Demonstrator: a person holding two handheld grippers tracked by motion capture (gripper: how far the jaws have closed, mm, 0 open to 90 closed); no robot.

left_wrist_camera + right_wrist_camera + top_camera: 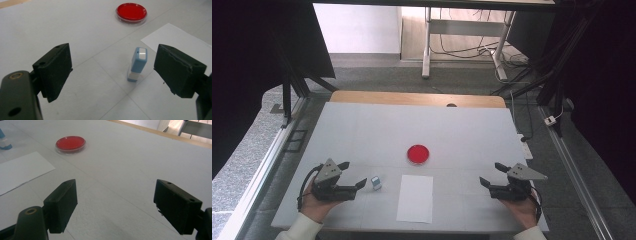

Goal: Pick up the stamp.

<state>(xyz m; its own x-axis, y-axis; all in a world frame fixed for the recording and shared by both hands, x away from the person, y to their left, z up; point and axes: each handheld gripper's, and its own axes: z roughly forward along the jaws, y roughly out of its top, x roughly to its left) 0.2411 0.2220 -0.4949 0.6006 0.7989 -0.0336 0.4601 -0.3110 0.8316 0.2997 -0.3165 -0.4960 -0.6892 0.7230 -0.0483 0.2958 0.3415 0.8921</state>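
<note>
A small blue and white stick-shaped object (376, 183) (138, 64) stands upright on the white table, just right of my left gripper (353, 174) (113, 72), which is open and holds nothing. A red round dish (418, 154) (131, 12) (70, 143) lies near the table's middle. A white sheet of paper (415, 197) (175, 37) (20, 171) lies flat at the front centre. My right gripper (492, 173) (115, 203) rests open at the front right, nothing between its jaws.
The white table surface (362, 130) has a wooden edge (412, 97) at the far side. Black frame legs (287, 100) stand at the left and cables (532, 85) run at the right. A metal desk frame (462, 35) stands beyond the table.
</note>
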